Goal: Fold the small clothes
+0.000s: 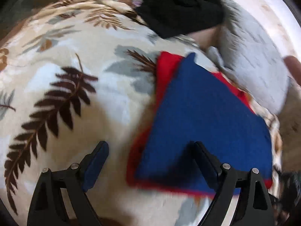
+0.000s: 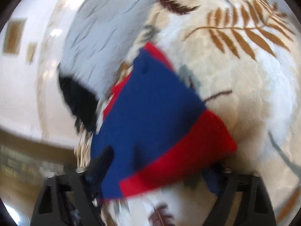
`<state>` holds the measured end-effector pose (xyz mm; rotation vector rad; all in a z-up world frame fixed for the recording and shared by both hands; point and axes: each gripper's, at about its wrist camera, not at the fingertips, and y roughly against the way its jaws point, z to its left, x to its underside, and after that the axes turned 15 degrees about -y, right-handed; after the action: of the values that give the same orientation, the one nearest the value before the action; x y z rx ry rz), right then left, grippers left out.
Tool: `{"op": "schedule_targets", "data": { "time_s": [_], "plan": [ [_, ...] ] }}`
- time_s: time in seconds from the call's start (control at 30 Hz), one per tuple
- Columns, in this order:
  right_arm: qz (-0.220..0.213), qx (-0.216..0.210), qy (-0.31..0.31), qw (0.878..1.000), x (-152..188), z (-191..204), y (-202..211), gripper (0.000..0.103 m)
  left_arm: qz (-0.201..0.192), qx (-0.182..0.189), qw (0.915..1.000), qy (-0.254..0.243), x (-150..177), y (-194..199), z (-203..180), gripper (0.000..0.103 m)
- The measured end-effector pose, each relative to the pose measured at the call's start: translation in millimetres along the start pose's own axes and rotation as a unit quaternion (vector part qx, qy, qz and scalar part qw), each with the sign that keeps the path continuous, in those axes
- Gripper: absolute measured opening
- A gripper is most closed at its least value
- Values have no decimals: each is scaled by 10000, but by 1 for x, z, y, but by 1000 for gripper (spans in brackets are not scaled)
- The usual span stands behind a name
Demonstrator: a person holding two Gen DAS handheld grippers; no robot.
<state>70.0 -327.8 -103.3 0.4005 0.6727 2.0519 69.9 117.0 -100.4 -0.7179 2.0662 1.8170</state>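
Cloth: a small blue fabric piece with a red layer under it [image 1: 203, 124] lies folded on the cream fleece blanket printed with brown fern leaves [image 1: 62, 86], the red showing as a border along its edges.
Why there: judged from its flat, squared lie, it looks set down as a finished or nearly finished fold, clear of the other garments.
Other clothes: a black garment [image 1: 180, 5] and a pale grey knitted one [image 1: 259, 56] sit further off on the blanket, probably waiting their turn.
Left tongs [image 1: 150, 162]: jaws apart and empty, one finger over bare blanket, the other above the blue cloth's near edge; pitched steeply downward.
Right tongs [image 2: 165, 171]: the left finger shows against the blue cloth [image 2: 150, 113], the right is largely hidden behind the red edge; blur leaves it unclear whether they pinch the cloth.
Right pose: tilted down more gently, and rolled, so the blanket looks slanted.
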Motion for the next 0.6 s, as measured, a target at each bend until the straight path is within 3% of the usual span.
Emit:
{"op": "schedule_targets", "data": {
  "time_s": [0.03,0.07,0.1,0.23,0.3,0.37,0.43,0.47,0.5,0.53,0.57,0.6],
  "plan": [
    [51,84,-192,9998,-4,-5,-12,11,121,-31,9999,-109,-6,-2,-4,18],
    [58,99,-259,9996,-4,-5,-15,10,301,65,9995,-112,-13,-1,-7,17],
    [37,177,-106,9998,-2,3,-11,10,234,78,9997,-94,-17,8,-7,13],
    [-61,-165,880,9960,25,47,50,9,-375,330,9985,-241,-5,71,-8,10],
    [-159,-135,1228,9922,38,54,71,9,-562,198,9975,-376,17,93,-8,10],
    [144,196,1501,9884,52,38,72,11,-220,154,9990,-351,41,84,-2,12],
    [622,571,1155,9897,55,-8,58,16,297,204,9988,-340,68,57,9,17],
    [720,705,1048,9894,56,-28,59,18,189,269,9990,-289,80,55,17,18],
    [756,644,918,9908,56,-42,59,25,-53,298,9990,-322,86,63,21,33],
    [752,329,730,9940,56,-55,70,26,-13,92,9993,-370,86,69,22,64],
    [704,318,680,9947,56,-58,78,29,-14,-164,9993,-321,84,77,25,69],
    [573,288,740,9952,56,-55,88,42,-240,-195,9992,-246,79,88,28,69]
  ]
}}
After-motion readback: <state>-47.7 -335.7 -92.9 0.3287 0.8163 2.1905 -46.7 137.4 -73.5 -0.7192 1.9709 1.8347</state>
